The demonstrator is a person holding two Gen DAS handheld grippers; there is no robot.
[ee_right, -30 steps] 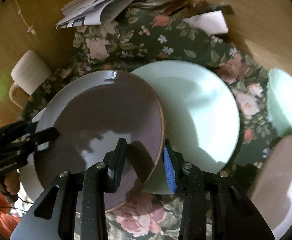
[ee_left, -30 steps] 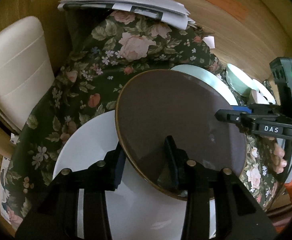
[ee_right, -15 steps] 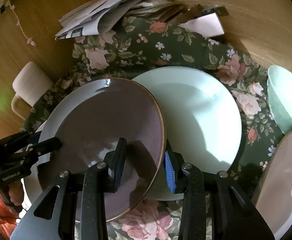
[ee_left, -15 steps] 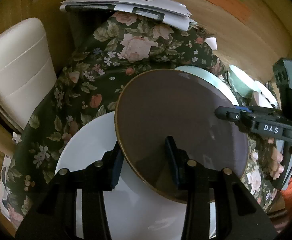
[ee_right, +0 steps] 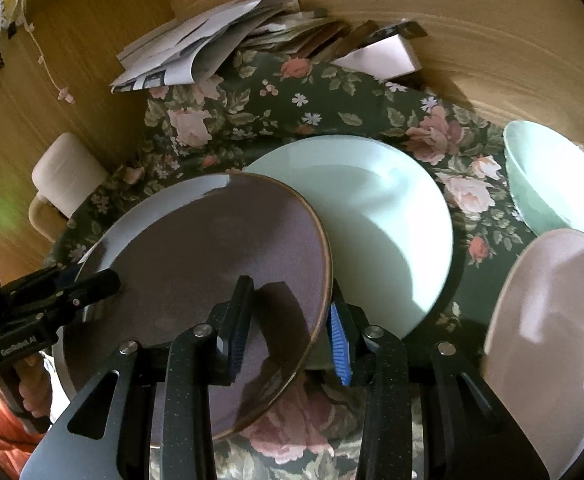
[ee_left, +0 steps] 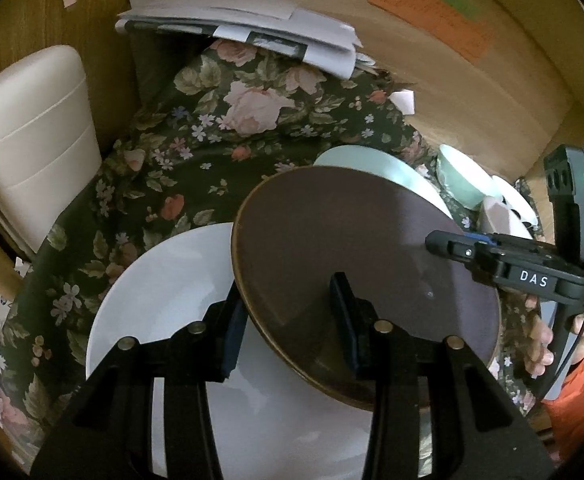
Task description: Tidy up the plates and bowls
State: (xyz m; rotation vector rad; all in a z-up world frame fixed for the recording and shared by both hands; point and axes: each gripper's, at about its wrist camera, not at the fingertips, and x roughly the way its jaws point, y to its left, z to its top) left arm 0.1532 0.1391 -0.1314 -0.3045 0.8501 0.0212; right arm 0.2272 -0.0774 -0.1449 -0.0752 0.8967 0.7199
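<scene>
A brown plate (ee_left: 352, 248) (ee_right: 196, 256) is held tilted above the flowered cloth by both grippers. My left gripper (ee_left: 288, 312) is shut on its near rim, one finger under the edge and one on top. My right gripper (ee_right: 290, 300) is shut on the opposite rim, its blue pad below the edge; from the left wrist it shows at the plate's right side (ee_left: 444, 244). Under the brown plate lies a white plate (ee_left: 172, 280). A mint plate (ee_right: 372, 216) lies beyond it, partly covered.
A mint bowl (ee_right: 552, 184) and a pale pink bowl (ee_right: 552, 340) stand right of the mint plate. A stack of papers (ee_left: 252, 28) lies at the cloth's far end. A cream chair (ee_left: 32, 140) stands at the left. A hand in an orange sleeve (ee_left: 564, 360) holds the right gripper.
In the right wrist view the mint plate and bowls have drifted a little lower and the brown plate sits slightly higher. Both grips on the brown plate are unchanged.
</scene>
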